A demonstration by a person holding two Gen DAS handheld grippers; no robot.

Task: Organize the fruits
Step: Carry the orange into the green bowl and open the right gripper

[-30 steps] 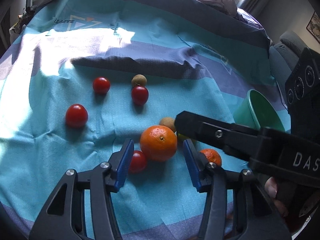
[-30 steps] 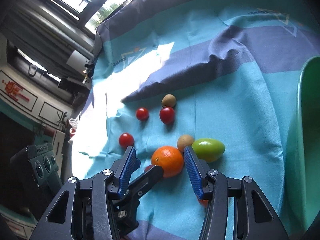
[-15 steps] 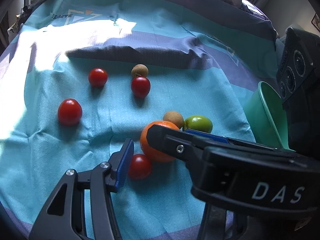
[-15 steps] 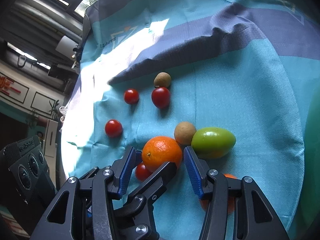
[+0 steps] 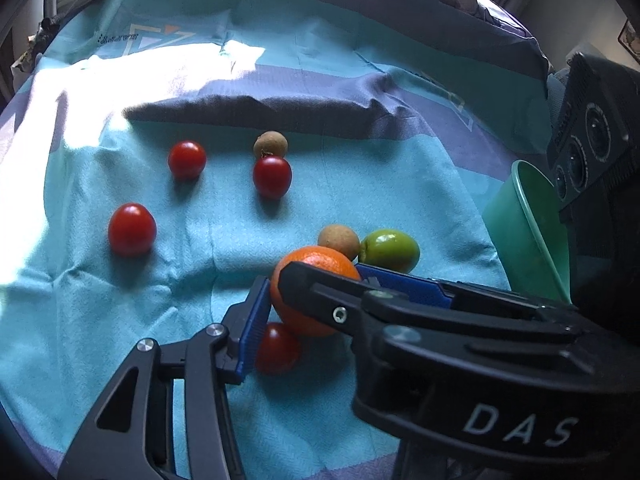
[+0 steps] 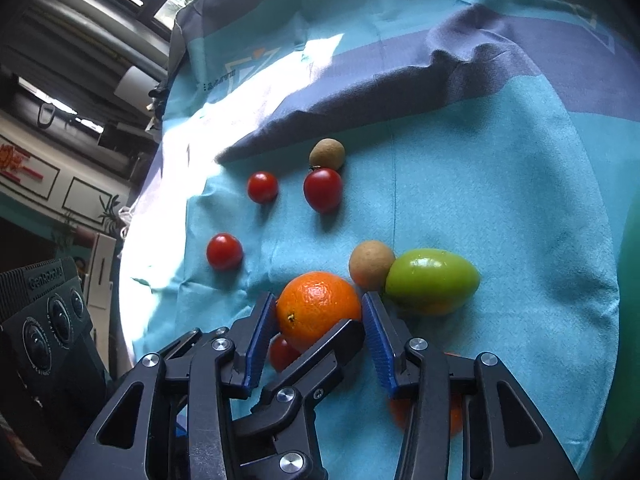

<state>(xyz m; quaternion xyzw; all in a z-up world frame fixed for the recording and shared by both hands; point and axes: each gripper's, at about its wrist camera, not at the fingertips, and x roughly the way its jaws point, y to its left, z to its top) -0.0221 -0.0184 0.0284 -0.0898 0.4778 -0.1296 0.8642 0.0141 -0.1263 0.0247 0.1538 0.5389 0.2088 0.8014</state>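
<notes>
A large orange lies on the teal cloth. My right gripper has closed its blue pads against both sides of it. My left gripper is beside it, with one pad touching the orange; its other finger is hidden behind the right gripper's body. A red tomato sits just under the orange. A green fruit and a brown longan lie right behind it. A second small orange is partly hidden under my right finger.
Three more tomatoes and another longan lie farther back on the cloth. A green bowl stands at the right. A dark fold in the cloth crosses behind the fruit.
Both grippers have moved forward onto the large orange. My right gripper's pads have closed in from open to touching its sides, and its body now covers my left gripper's right finger.
</notes>
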